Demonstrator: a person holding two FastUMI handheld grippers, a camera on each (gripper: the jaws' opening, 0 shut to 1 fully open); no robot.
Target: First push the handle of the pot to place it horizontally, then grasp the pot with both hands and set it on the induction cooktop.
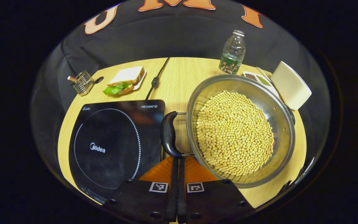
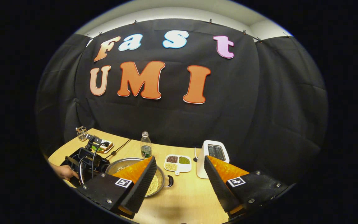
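In the left gripper view, the left gripper [image 1: 177,161] has its jaws pressed together with nothing between them, their tips right at the lower end of the pot's black handle [image 1: 168,134]. That handle stands up beside the rim on the side facing the induction cooktop [image 1: 113,143]. The pot [image 1: 278,109], a wide metal pan filled with pale yellow beans [image 1: 233,132], sits on the wooden desk [image 1: 179,81] just beside the cooktop, not on it. Farther back lie a sandwich on a small plate [image 1: 126,81], a wire holder [image 1: 82,82], a black cable [image 1: 157,79], a clear bottle [image 1: 233,53], a divided dish of grains [image 1: 259,79] and a white toaster [image 1: 291,85].

In the right gripper view, the right gripper [image 2: 179,179] hangs above the desk with its jaws spread wide and empty. Beyond its fingers are the pot and its near side handle [image 2: 169,181], the divided dish, the toaster and the bottle. At the left, a hand [image 2: 64,172] holds the other gripper by the cooktop.
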